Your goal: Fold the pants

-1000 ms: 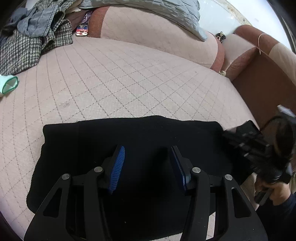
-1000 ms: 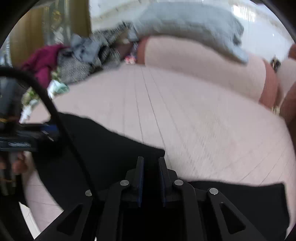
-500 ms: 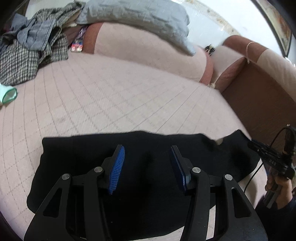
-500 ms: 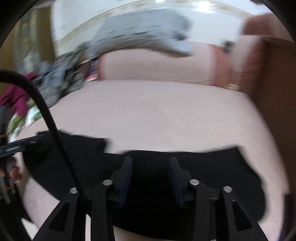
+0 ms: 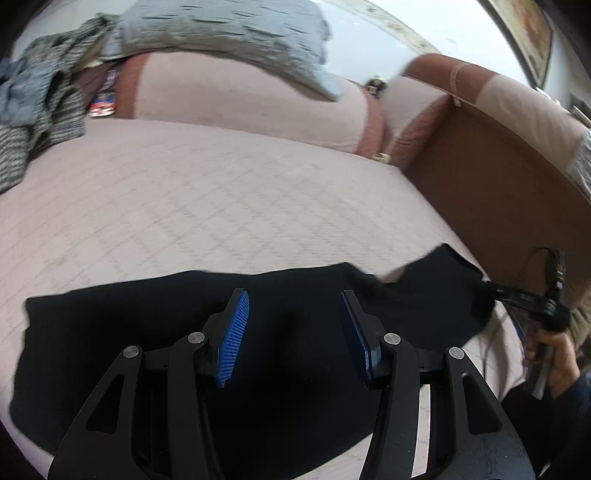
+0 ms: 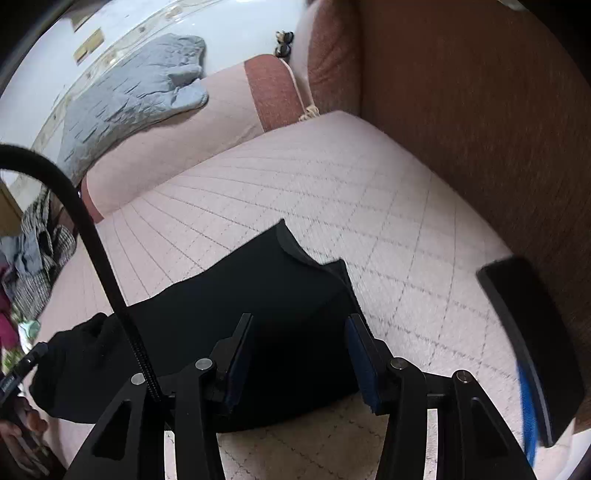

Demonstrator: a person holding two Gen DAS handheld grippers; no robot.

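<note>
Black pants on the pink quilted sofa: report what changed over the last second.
The right gripper has just been opening, letting go of the black pants, which now lie folded on the pink quilted sofa; it swung toward their right end. The left gripper stayed open above them.

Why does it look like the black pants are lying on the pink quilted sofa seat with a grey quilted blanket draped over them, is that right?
Not quite. The black pants do lie on the pink quilted sofa seat, but the grey quilted blanket is draped over the sofa's backrest, well apart from them. The left wrist view shows this.
</note>
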